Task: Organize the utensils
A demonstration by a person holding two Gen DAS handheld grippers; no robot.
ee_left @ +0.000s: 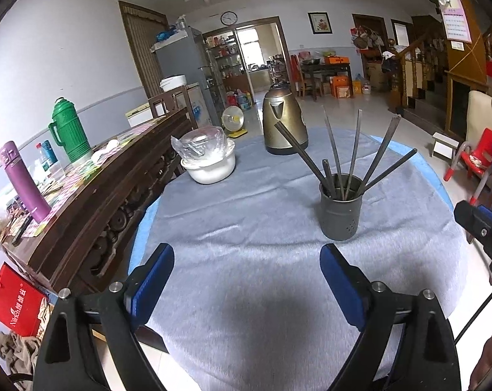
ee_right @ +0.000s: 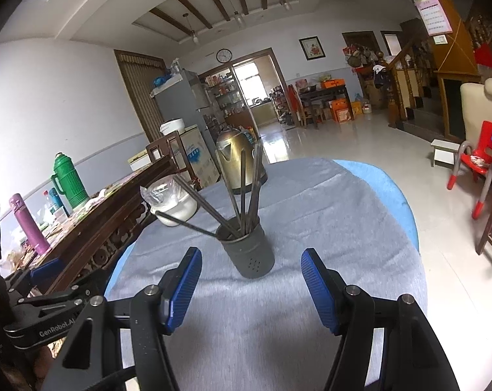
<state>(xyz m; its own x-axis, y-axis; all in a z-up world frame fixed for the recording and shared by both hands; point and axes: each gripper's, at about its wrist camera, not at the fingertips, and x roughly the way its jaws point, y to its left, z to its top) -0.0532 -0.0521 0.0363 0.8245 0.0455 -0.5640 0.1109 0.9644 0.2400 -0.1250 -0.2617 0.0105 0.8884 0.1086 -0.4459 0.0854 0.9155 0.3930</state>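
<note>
Left wrist view: round surface under a grey cloth carries, by size, a gold kettle, a white bowl and a dark holder. Utensils stand fanned inside the holder. Left hand-held gripper is released, holding nothing. Right hand-held gripper is likewise released, just before the holder.

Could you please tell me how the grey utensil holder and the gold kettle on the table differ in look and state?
The utensil holder is matte dark grey; the kettle is shiny gold. The holder is an open-topped cylinder with small holes low in its wall; the kettle tapers upward under a closed lid. The holder carries several long dark utensils fanned outward; the kettle shows nothing inside. Both stand upright on the grey tablecloth.
</note>
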